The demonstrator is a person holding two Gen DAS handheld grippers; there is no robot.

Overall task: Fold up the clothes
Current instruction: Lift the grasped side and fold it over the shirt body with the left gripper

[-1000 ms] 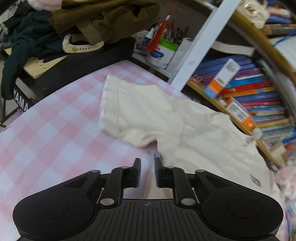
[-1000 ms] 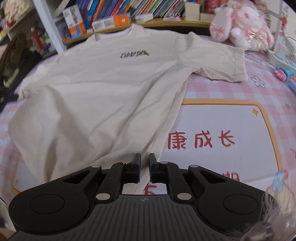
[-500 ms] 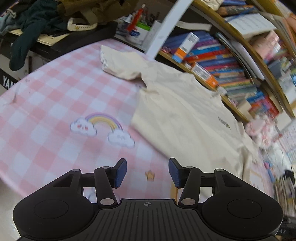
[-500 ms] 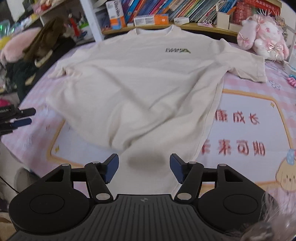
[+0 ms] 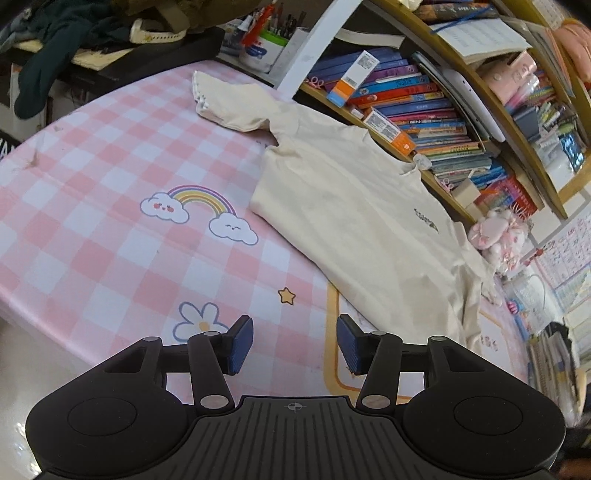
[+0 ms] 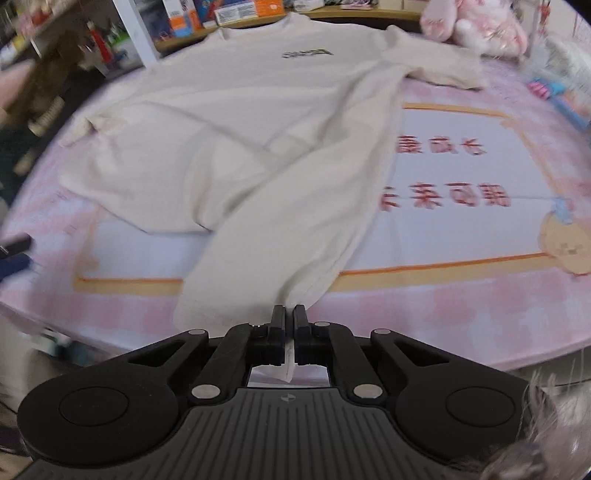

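Hem of T-shirt (image 6: 266, 155) hidden inside clamped right claw (image 6: 289, 314).

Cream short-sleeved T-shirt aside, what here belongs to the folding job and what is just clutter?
Job:
cream short-sleeved T-shirt
right gripper, pinching its hem
left gripper, open
pink checked tablecloth

Clutter:
pink plush toy
shelved books
white pen pot

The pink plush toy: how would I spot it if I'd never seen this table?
Start at the pink checked tablecloth and follow the cream T-shirt spread on it to the far edge by the bookshelf. Just past the shirt's far sleeve sits the pink plush toy. It is the only soft, fluffy thing there; its neighbours are hard-edged books and boxes.
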